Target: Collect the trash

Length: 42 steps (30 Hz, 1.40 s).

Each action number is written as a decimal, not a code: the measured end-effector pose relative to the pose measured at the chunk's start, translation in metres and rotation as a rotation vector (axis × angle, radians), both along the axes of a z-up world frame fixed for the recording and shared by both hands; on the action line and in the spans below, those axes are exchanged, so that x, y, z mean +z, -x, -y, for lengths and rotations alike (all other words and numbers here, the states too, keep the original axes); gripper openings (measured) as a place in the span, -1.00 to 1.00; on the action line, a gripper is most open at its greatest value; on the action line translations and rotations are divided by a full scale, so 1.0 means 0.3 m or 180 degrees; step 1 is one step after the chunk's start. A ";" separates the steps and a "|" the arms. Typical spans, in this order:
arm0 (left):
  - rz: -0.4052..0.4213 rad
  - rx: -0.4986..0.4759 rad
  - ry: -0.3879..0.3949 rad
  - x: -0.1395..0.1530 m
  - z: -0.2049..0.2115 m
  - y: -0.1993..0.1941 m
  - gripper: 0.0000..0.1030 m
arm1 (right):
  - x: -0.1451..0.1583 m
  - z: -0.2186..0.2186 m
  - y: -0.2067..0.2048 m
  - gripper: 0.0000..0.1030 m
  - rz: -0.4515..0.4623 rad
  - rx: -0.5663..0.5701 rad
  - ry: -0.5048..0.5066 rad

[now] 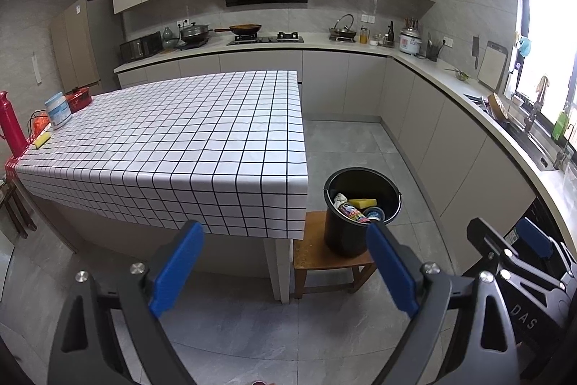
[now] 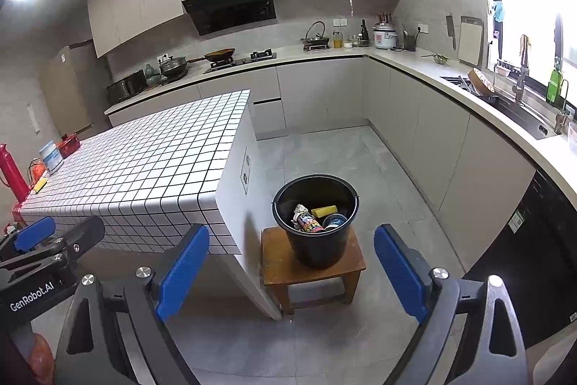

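Several pieces of trash already lie in the round black plastic bucket (image 2: 315, 222), which stands on the small brown wooden stool (image 2: 313, 267) at lower centre of the right wrist view, just beside the corner of the desk covered in a white black-gridded cloth (image 2: 144, 175). Inside it show a yellow sponge block (image 2: 324, 210), a printed cylindrical can (image 2: 311, 223) and a dark round tin (image 2: 334, 222).

Both grippers hang well back from everything. The left gripper (image 1: 285, 266) has its blue-padded jaws wide apart with nothing between them; the right gripper (image 2: 292, 269) likewise stands apart and empty.

What may be left sits at the far left edge of the desk: a small yellow sponge (image 1: 40, 140), a white and blue plastic tub (image 1: 57, 110), a red tin (image 1: 80, 98) and an orange net bag (image 1: 40, 122); whether these count as trash I cannot tell. The sponge would likely be light and soft, squashing under the pads, so a grip across its short sides should do. The tub looks stiff and smooth, perhaps slippery; I would take it across its middle.
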<state>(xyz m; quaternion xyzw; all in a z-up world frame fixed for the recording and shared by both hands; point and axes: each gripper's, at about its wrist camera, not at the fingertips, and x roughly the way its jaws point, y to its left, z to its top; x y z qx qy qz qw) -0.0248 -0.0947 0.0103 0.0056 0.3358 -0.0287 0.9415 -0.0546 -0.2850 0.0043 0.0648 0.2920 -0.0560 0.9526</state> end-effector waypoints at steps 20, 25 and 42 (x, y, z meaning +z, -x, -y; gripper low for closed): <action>-0.0029 -0.0014 0.0012 0.003 -0.001 -0.016 0.81 | 0.004 -0.022 -0.006 0.83 -0.0022 -0.0006 0.0020; -0.0034 -0.0031 0.0009 0.000 -0.006 -0.021 0.81 | 0.005 -0.028 -0.011 0.83 -0.0025 -0.0008 0.0018; -0.0111 -0.0108 0.0050 -0.008 -0.021 -0.056 0.81 | 0.003 -0.034 -0.025 0.83 -0.0047 -0.0022 0.0018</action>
